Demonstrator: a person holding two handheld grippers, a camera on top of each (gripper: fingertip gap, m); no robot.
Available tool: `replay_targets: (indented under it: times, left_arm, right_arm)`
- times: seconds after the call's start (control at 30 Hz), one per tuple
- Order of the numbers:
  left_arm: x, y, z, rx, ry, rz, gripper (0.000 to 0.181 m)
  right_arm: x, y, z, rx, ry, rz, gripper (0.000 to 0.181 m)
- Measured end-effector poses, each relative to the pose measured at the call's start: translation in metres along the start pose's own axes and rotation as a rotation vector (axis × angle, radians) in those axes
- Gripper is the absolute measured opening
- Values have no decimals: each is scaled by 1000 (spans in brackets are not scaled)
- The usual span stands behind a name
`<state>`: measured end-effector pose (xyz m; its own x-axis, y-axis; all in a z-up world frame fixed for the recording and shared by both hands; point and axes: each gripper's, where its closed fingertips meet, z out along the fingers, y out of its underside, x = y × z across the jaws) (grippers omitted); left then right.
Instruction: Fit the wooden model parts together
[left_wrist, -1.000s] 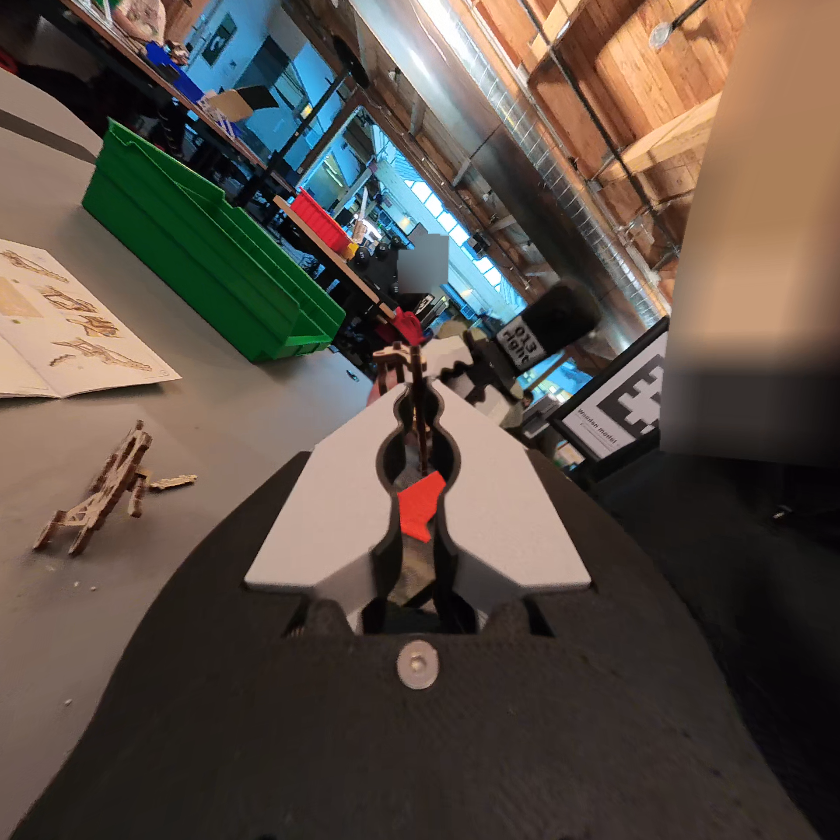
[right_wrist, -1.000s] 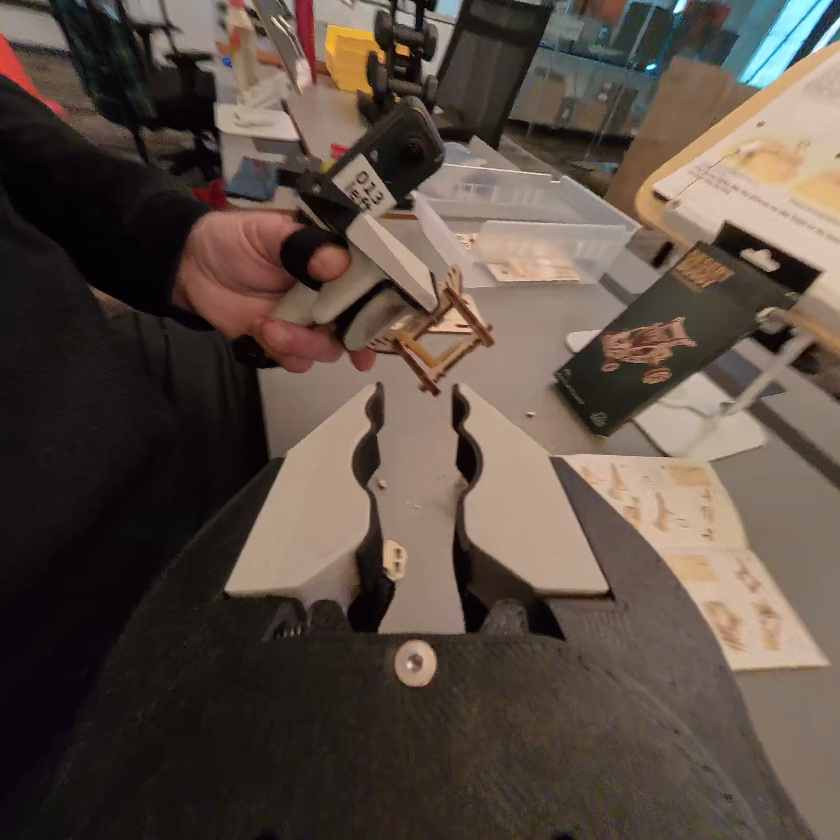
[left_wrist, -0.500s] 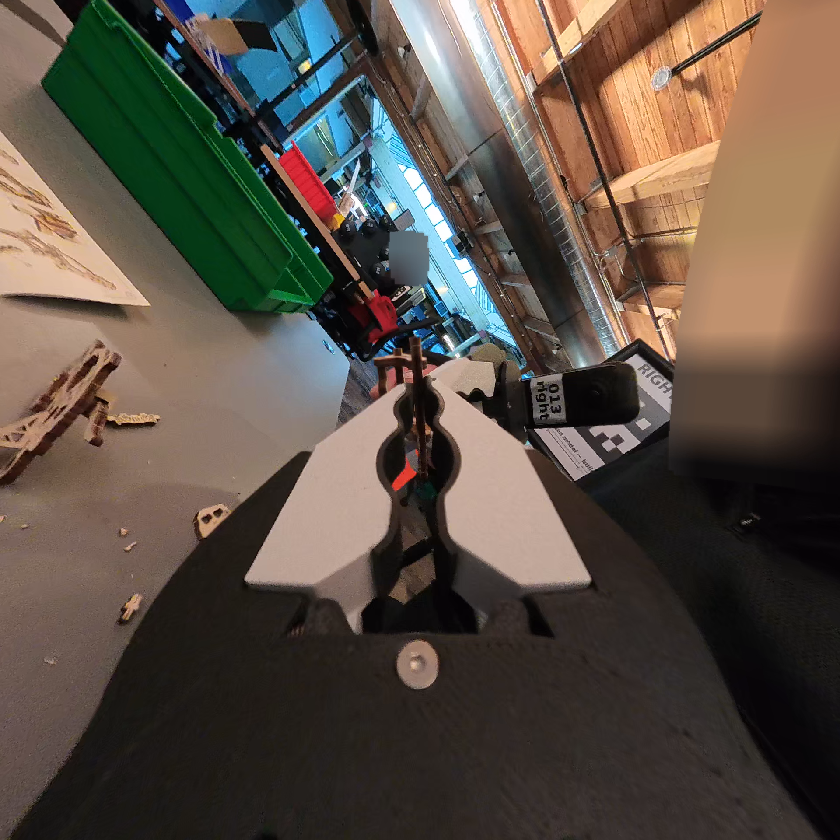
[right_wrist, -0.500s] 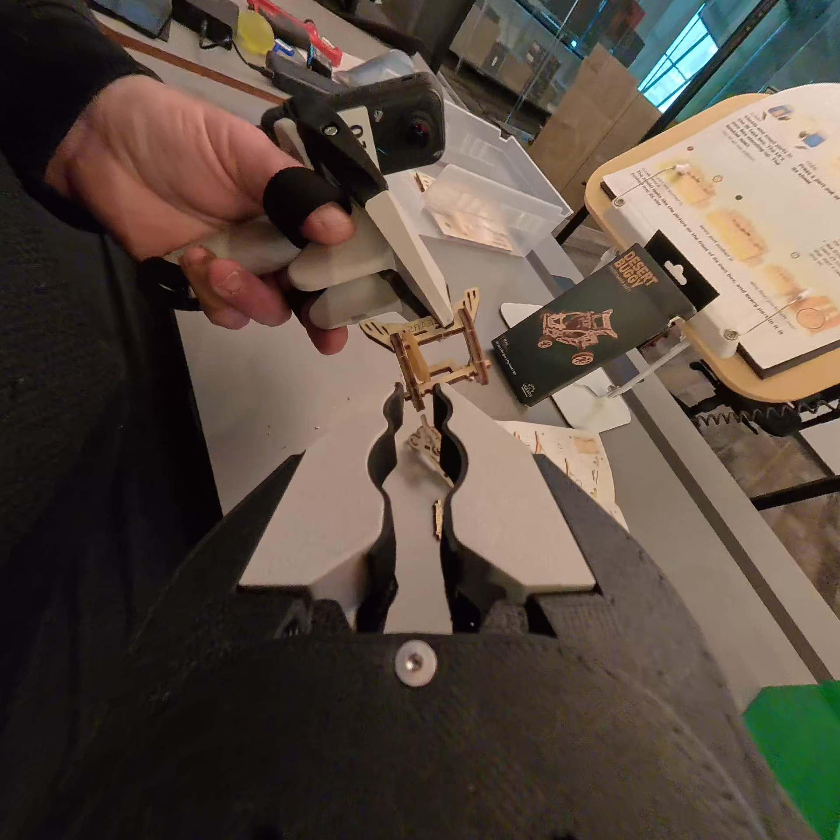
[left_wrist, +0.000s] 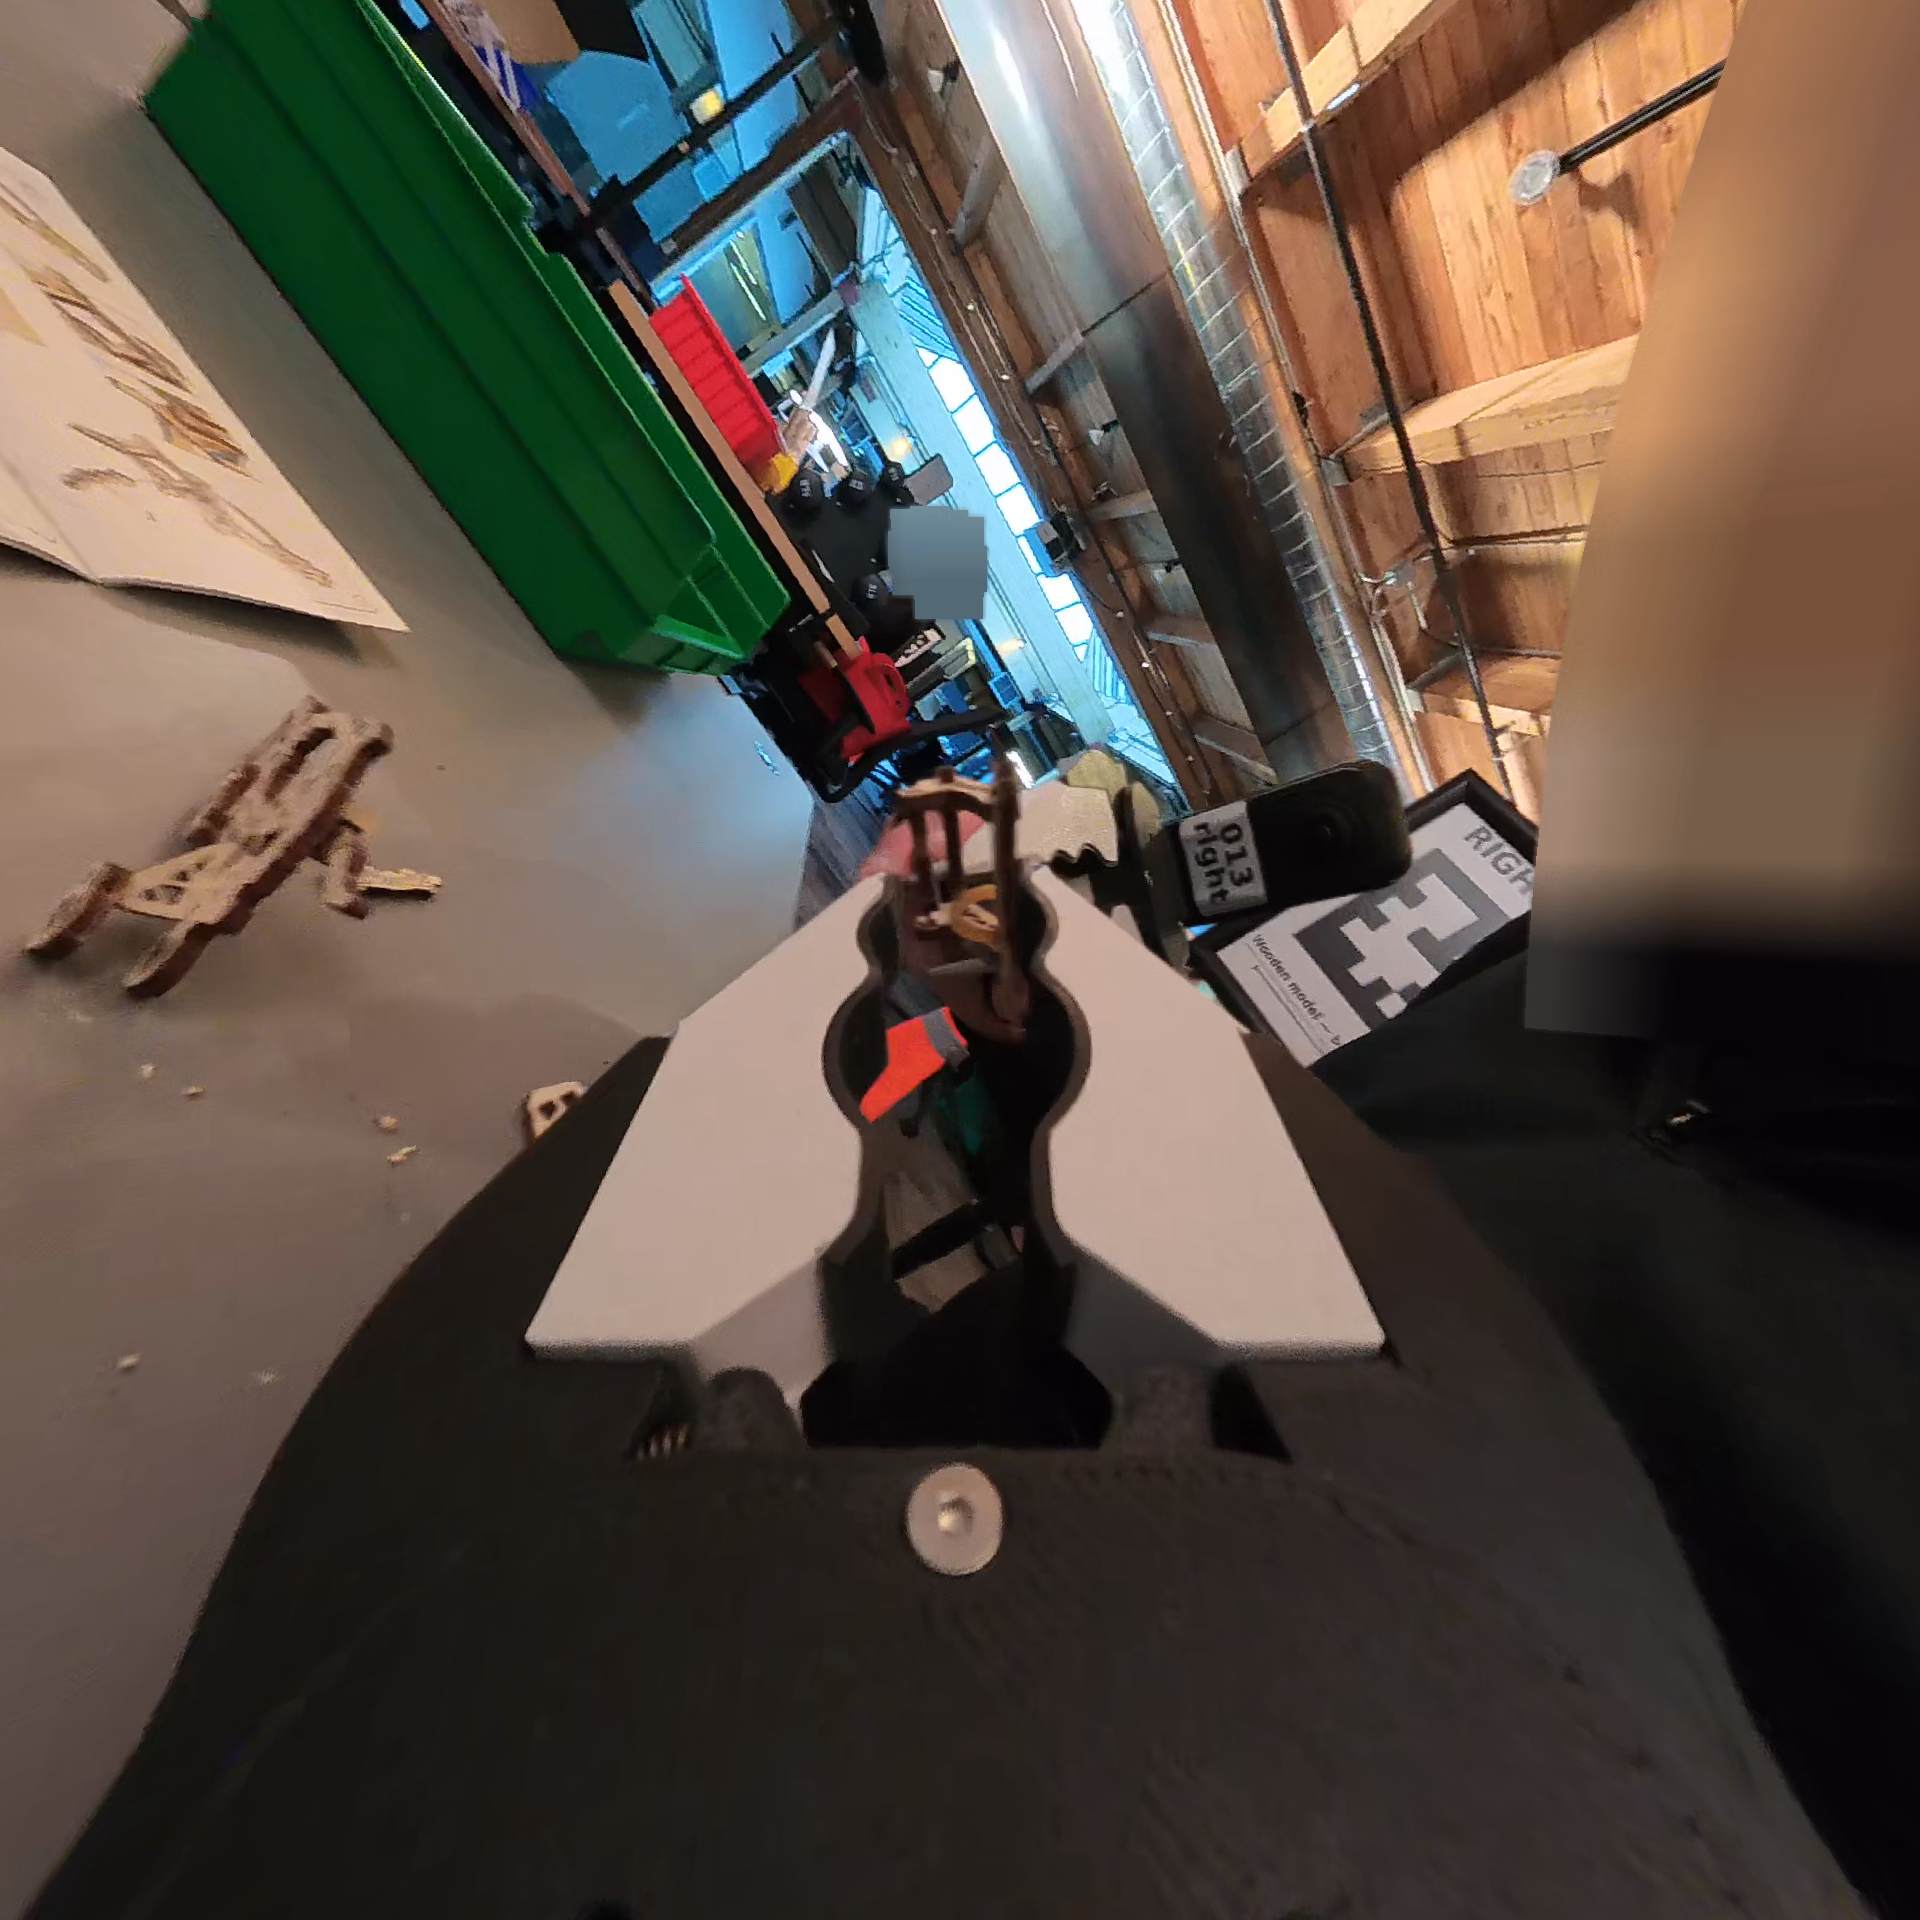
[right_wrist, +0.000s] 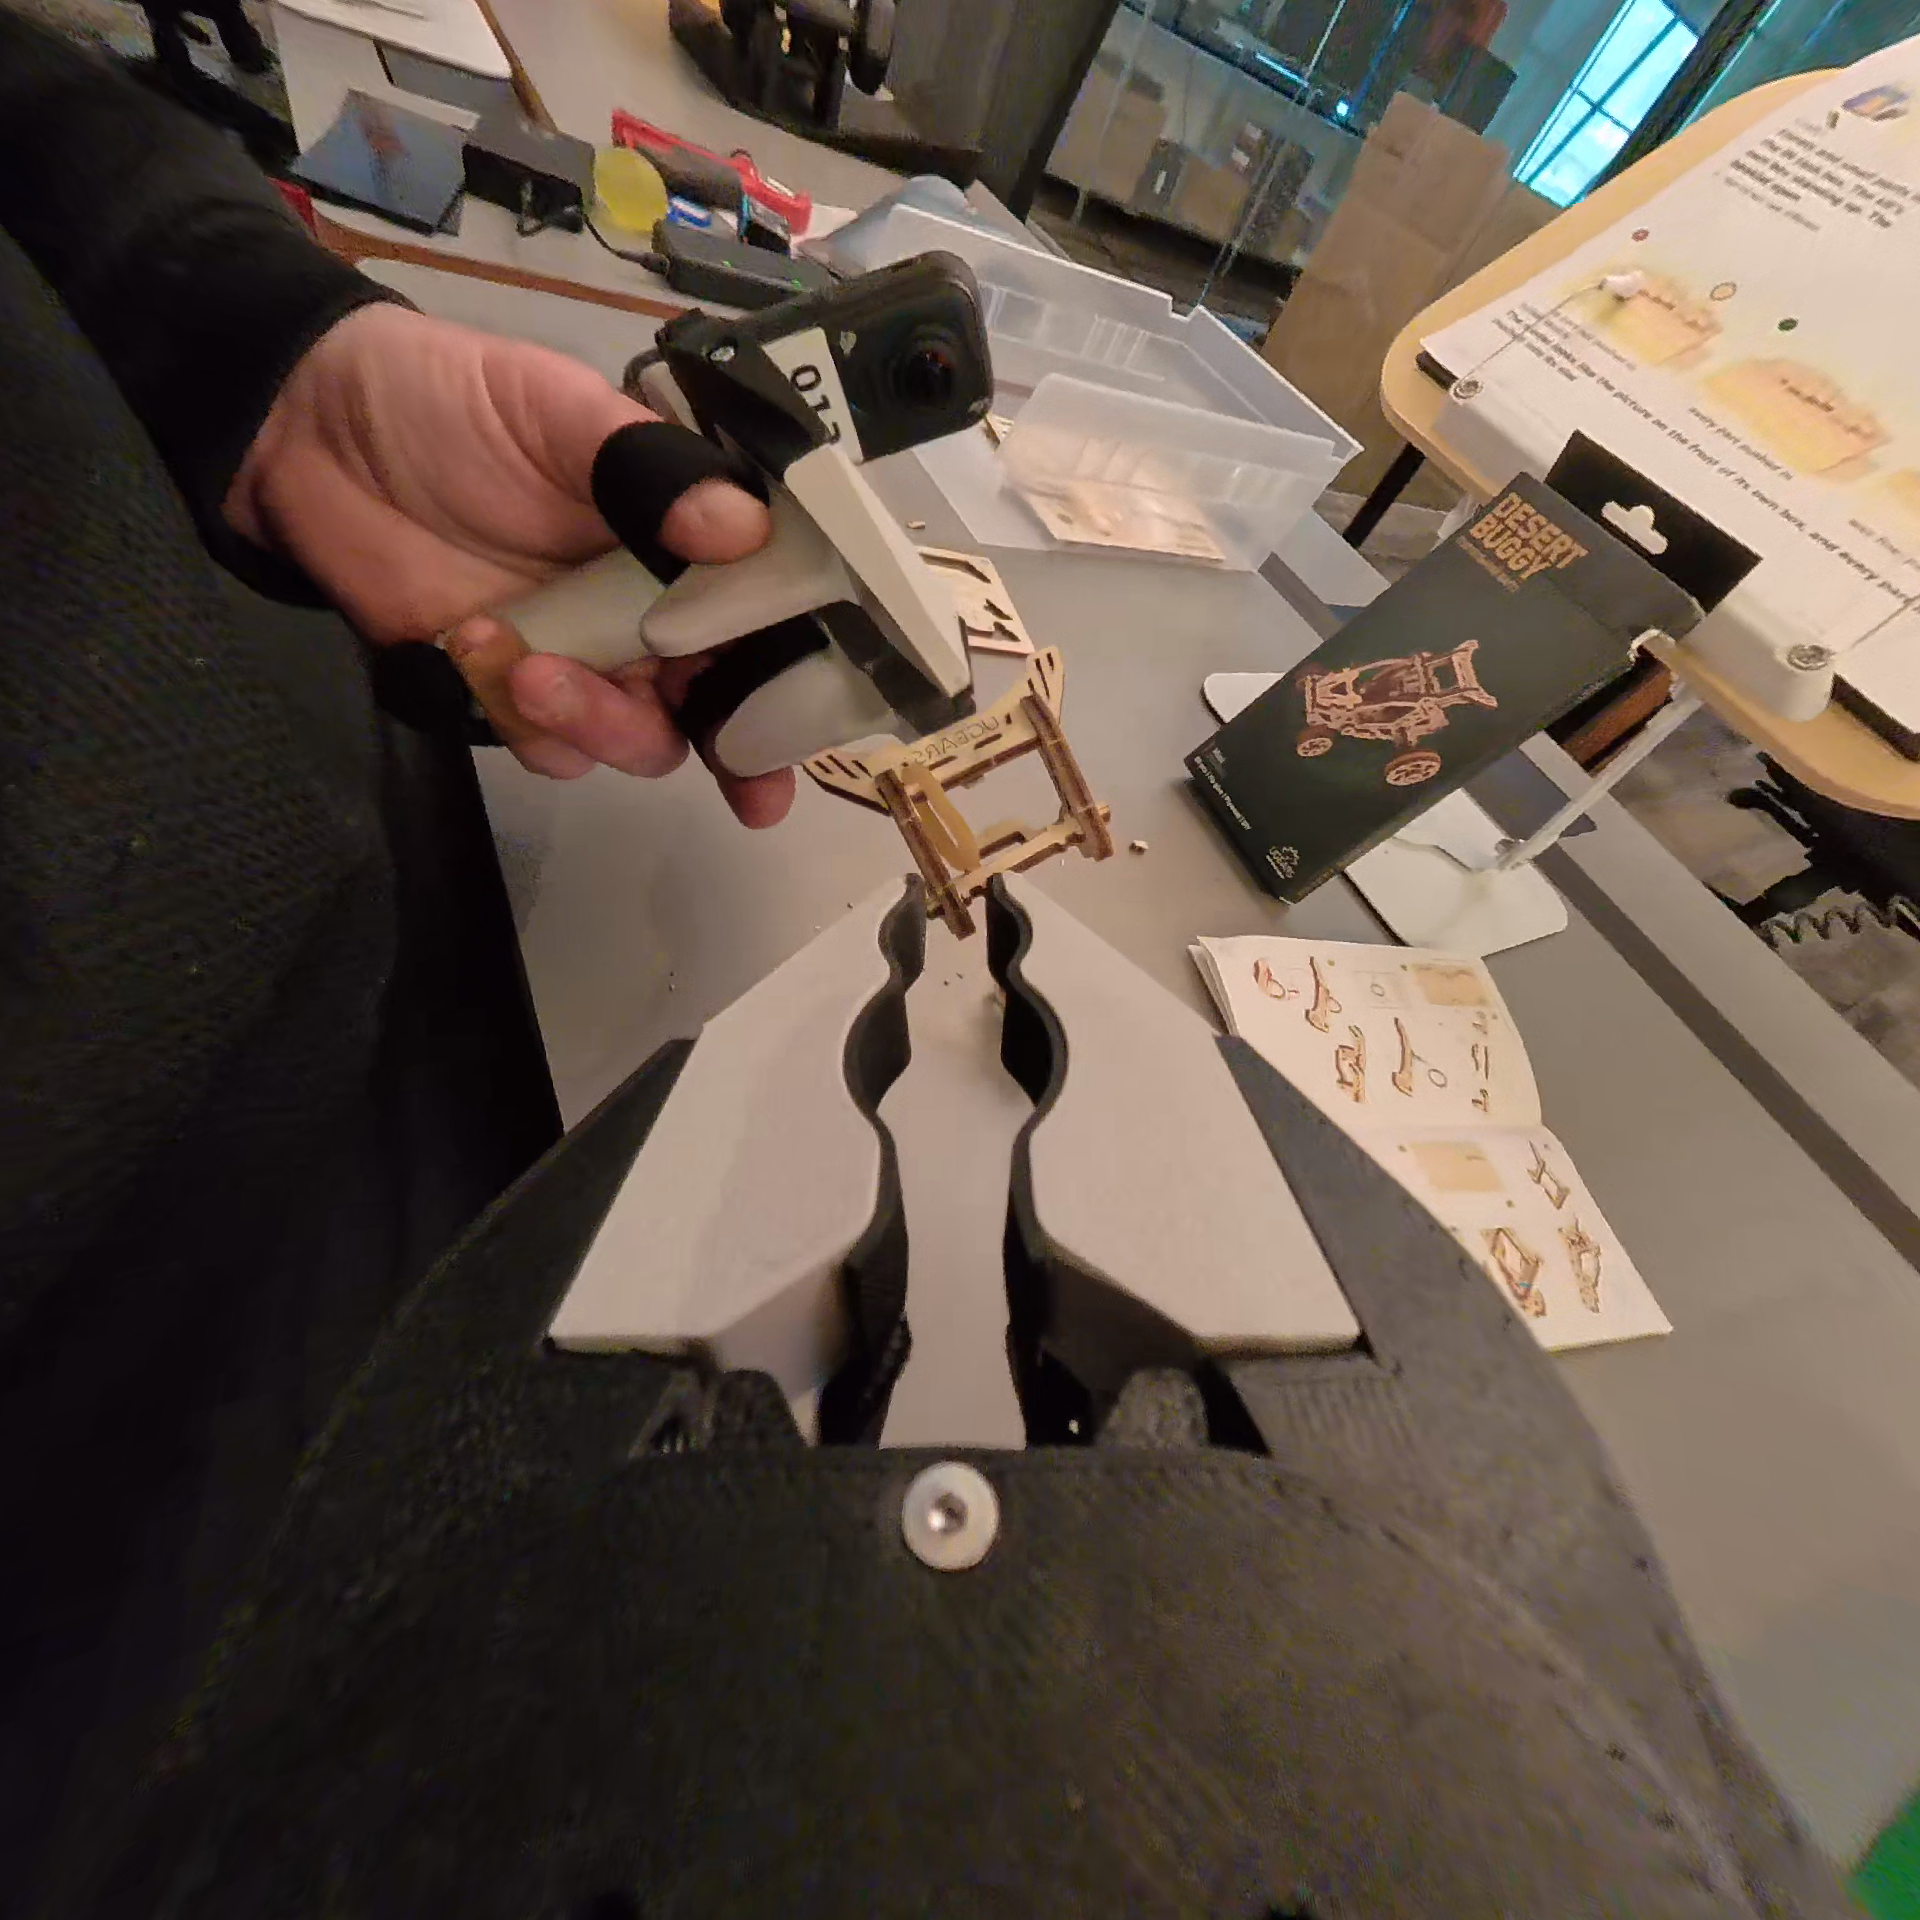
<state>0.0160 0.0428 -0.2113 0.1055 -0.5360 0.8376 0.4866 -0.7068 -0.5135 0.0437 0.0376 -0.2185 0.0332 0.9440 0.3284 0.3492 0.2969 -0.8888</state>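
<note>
The wooden frame assembly (right_wrist: 971, 784), a small open chassis of pale laser-cut strips, hangs in the air above the grey table (right_wrist: 1662, 1195), caught between the two tools. The left hand-held gripper (right_wrist: 935, 696), held in a bare hand (right_wrist: 457, 509) with black finger loops, is clamped on the frame's far upper edge. The right hand-held gripper (right_wrist: 954, 899) has its tips closed against the frame's near lower corner, with only a narrow gap between the fingers farther back. In the left wrist view the same frame (left_wrist: 961, 894) stands edge-on between the left tool's tips (left_wrist: 961, 883), and the right tool's camera block (left_wrist: 1288, 842) shows just beyond it on the right.

On the table to the left in that view lies a second wooden sub-assembly (left_wrist: 229, 842), tipped on its side, with a loose small wooden piece (left_wrist: 551, 1103) and crumbs of wood nearer. Farther left is an open instruction sheet (left_wrist: 135, 457), and beyond it a green bin (left_wrist: 468, 343).

In the right wrist view an instruction booklet (right_wrist: 1423, 1122) lies open on the table to the right. A dark product card (right_wrist: 1455, 675) stands tilted on a white stand beyond it. A clear plastic tray (right_wrist: 1143, 457) sits far behind the left tool.
</note>
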Motion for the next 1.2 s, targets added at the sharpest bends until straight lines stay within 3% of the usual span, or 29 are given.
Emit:
replay_targets:
  times: [0.33, 0.57, 0.77, 0.93, 1.03, 1.2]
  left_arm:
    - [-39, -25, -30, -65, -320, 366, 27]
    - [-91, -14, -30, -367, -623, 717, 52]
    - [-120, 12, -29, -527, -692, 780, 55]
    - [-130, -5, -35, -571, -726, 866, 49]
    - [-123, -22, -40, -547, -683, 900, 31]
    - [-131, -25, -33, -644, -617, 933, 25]
  right_arm:
    - [7, 9, -10, -1, 3, 46, 8]
    - [10, 9, -22, 8, -3, 101, 8]
    - [10, 18, -24, -7, -35, 119, 8]
    - [15, 43, -24, -46, -41, 158, 8]
    - [22, 54, -27, -10, -56, 234, 8]
    - [33, 67, -23, 15, -72, 291, 7]
